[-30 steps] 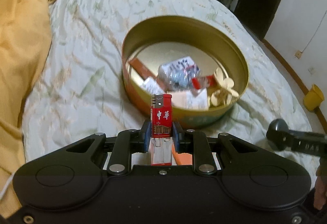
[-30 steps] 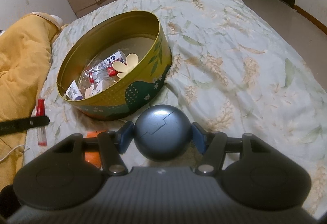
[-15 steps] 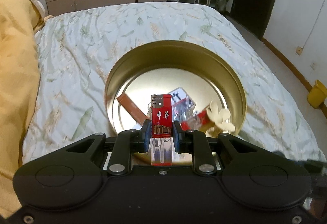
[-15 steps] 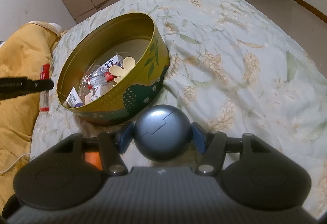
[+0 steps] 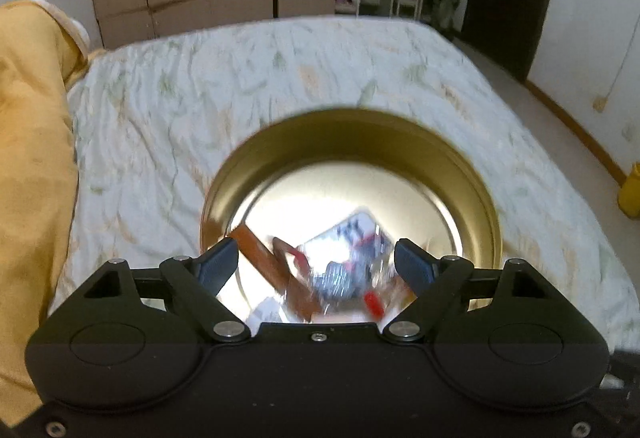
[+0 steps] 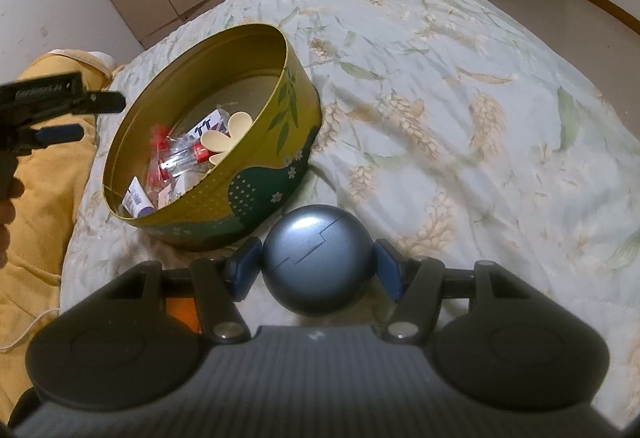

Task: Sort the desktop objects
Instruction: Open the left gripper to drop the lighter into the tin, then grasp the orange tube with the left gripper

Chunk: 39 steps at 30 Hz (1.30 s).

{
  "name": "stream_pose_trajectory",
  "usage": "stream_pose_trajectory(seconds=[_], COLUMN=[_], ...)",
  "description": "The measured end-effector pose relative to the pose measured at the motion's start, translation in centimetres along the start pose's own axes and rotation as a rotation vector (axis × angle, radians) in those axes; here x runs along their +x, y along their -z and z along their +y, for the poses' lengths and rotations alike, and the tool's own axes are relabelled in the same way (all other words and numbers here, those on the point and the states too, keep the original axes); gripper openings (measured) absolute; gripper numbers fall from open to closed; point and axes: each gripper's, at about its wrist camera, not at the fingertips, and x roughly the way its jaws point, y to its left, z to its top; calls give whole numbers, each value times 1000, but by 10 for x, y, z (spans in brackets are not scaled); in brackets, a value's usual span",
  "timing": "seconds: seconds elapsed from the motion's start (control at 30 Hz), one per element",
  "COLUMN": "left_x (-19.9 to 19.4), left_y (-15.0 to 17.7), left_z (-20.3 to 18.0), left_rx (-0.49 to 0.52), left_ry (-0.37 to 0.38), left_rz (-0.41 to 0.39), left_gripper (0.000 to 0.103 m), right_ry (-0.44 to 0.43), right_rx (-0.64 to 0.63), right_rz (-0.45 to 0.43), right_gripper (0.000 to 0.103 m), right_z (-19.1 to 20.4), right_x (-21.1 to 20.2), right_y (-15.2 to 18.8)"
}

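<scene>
Ball: dark blue-grey sphere (image 6: 318, 258) with a stepped seam across its face, held above the bed just beside the tin's near wall; a sphere has no long axis, and the seam runs roughly across the right wrist view.
Right tongs: (image 6: 318, 262) partly open, pads pressed on either side of the ball, gripping it.
Lighter: red, blurred (image 6: 158, 142), inside the tin among the clutter (whether falling or landed, and which way its long axis lies, cannot be told).
Left tongs: (image 5: 316, 264) above the tin's near rim, jaws opening and spread wide, nothing between them.
Tin: round, gold inside, green and yellow leaf print outside (image 6: 280, 174), on the bed; holds a cream flower clip (image 6: 224, 136), a clear wrapped packet (image 6: 180, 158) and a small tube (image 6: 138, 198).
Bed: pale sheet with a wheat print (image 6: 460, 98); yellow blanket (image 6: 32, 198) at its left.
Step in hand: dropping items into the tin. Judged best done by carrying the ball over the rim and well inside before releasing, low enough that it will not bounce out.
</scene>
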Motion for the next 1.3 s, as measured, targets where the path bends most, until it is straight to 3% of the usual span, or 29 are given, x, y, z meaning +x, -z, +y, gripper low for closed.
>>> stream_pose_trajectory(seconds=[0.57, 0.8, 0.97, 1.1, 1.17, 1.27, 1.3], left_x=[12, 26, 42, 43, 40, 35, 34], left_y=[102, 123, 138, 146, 148, 150, 150], left_z=[-2, -23, -33, -35, -34, -34, -34], left_rx=[28, 76, 96, 85, 78, 83, 87], left_ry=[65, 71, 46, 35, 46, 71, 78], left_rz=[196, 257, 305, 291, 278, 272, 274], left_gripper=[83, 83, 76, 76, 56, 40, 40], right_ry=[-1, 1, 2, 3, 8, 15, 17], right_rx=[-1, 1, 0, 1, -3, -10, -13], right_rz=[1, 1, 1, 2, 3, 7, 7], right_gripper=[64, 64, 64, 64, 64, 64, 64], right_z=[1, 0, 1, 0, 0, 0, 1], right_x=[1, 1, 0, 1, 1, 3, 3], right_y=[0, -1, -1, -1, -1, -1, -1])
